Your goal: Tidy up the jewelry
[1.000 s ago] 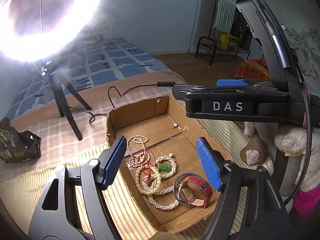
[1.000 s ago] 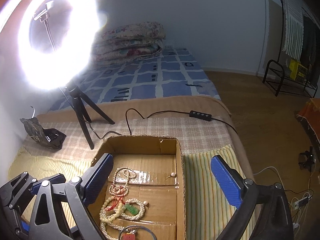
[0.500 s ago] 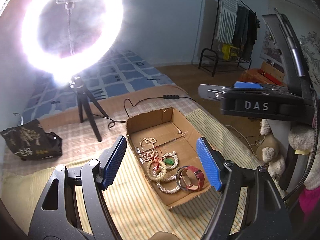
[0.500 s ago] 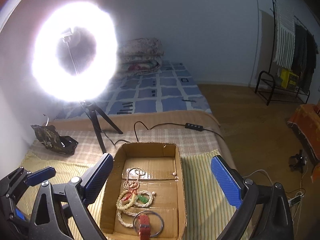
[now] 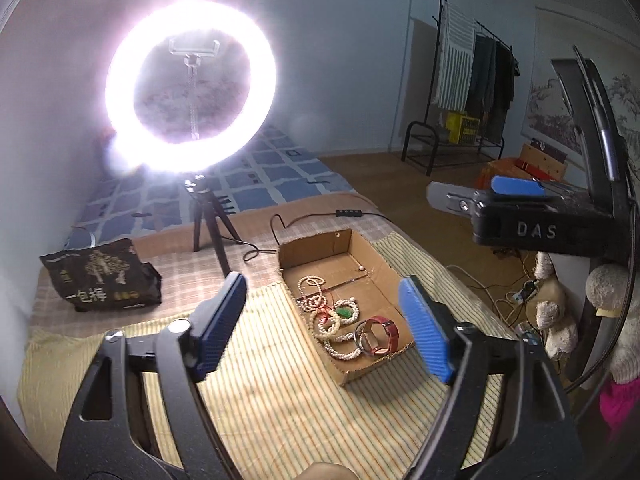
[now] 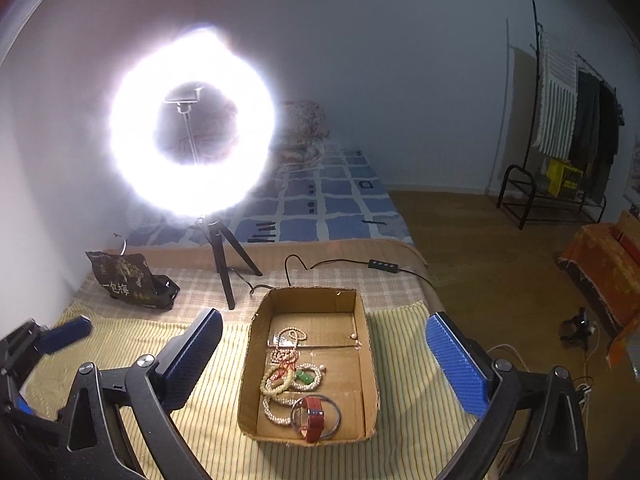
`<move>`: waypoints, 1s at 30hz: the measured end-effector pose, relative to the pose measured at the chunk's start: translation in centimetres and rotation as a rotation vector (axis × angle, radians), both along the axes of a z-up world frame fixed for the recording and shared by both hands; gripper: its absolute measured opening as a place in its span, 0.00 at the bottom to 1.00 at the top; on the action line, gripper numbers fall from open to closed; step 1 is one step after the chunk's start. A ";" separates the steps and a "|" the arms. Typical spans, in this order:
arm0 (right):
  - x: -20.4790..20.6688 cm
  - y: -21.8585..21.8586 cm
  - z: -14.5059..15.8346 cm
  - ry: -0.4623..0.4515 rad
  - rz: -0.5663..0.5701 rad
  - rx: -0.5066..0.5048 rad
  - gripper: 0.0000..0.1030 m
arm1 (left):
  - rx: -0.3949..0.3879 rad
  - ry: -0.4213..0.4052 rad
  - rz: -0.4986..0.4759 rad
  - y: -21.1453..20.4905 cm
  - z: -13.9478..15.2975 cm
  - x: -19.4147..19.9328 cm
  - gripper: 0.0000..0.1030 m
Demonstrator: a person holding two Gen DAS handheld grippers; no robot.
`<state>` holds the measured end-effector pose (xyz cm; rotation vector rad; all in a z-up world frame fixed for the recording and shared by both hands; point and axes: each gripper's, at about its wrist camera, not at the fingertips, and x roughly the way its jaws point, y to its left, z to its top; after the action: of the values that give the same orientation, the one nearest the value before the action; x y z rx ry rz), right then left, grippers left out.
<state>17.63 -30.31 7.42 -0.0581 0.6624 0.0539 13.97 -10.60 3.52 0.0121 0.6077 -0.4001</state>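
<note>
Both tongs hang released and empty, well above the bed: the left gripper [image 5: 320,320] with its blue pads spread wide, the right gripper [image 6: 320,364] likewise agape. Ahead of and below each pair sits the cardboard box [image 6: 250,364] on the striped yellow mat [image 6: 200,420], and seen through the right gripper's gap it lies almost centred between the fingers. Inside, the jewelry is heaped toward the near end: pearl strands [image 6: 276,410], a beaded bracelet [image 6: 278,386] with red cord, a green pendant [image 6: 306,378], and nearest the tongs a red watch [image 6: 313,420] lying across a metal bangle [image 6: 336,416]. A lone pearl earring [image 6: 354,336] rests farther off by the right wall. The main risk, as I judge it, is the tangle: closing on one strand would likely drag its neighbours or the red cord up with it, and the light box could lift or slide. Wide pads may also slip off small round beads. The ring light [image 6: 192,124] beyond glares strongly and could hide fine detail.
</note>
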 end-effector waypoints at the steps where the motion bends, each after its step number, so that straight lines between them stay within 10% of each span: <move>1: -0.5 0.3 0.1 -0.005 0.000 -0.007 1.00 | 0.001 -0.007 0.004 0.3 0.1 -0.4 0.82; 30: -9.4 1.4 -2.8 -0.090 -0.083 -0.054 1.00 | 0.047 -0.053 0.050 3.7 -1.9 -7.0 0.95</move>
<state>8.26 -28.89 4.60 -0.0844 0.5753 -0.0468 6.99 -6.87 1.65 0.0520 0.5637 -0.3363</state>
